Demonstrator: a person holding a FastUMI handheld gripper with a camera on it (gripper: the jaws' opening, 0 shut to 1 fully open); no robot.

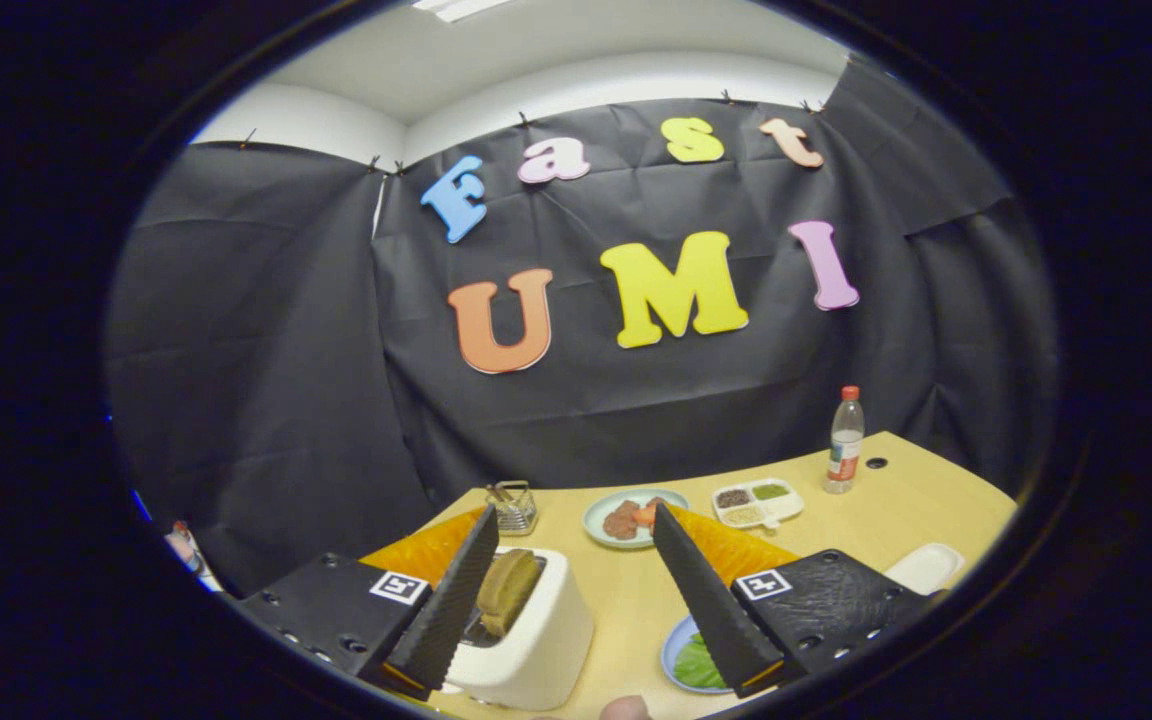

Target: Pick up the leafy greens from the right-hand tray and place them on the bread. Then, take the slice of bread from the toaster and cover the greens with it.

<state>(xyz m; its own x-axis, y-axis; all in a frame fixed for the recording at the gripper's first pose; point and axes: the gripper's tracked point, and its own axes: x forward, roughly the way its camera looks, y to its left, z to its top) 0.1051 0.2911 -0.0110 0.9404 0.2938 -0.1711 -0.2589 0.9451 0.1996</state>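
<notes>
My gripper (pixel 573 513) is open, its fingers spread wide above the wooden table (pixel 626 600). A white toaster (pixel 526 630) stands between the fingers, close against the left one. A browned slice of bread (pixel 508 590) sticks up out of its slot, touching neither finger. Leafy greens (pixel 698 662) lie on a small blue plate (pixel 674 655) just inside the right finger, which hides part of them. Beyond the fingertips sits a pale green plate (pixel 601 508) holding reddish-brown pieces (pixel 626 520); I cannot tell what they are.
A small wire rack (pixel 513 507) stands beyond the left fingertip. A white compartment tray (pixel 758 502) with seeds and green filling and a plastic bottle (pixel 845 442) stand further back right. A white dish (pixel 924 567) lies right of the gripper. A person's fingertip (pixel 626 709) shows below the toaster.
</notes>
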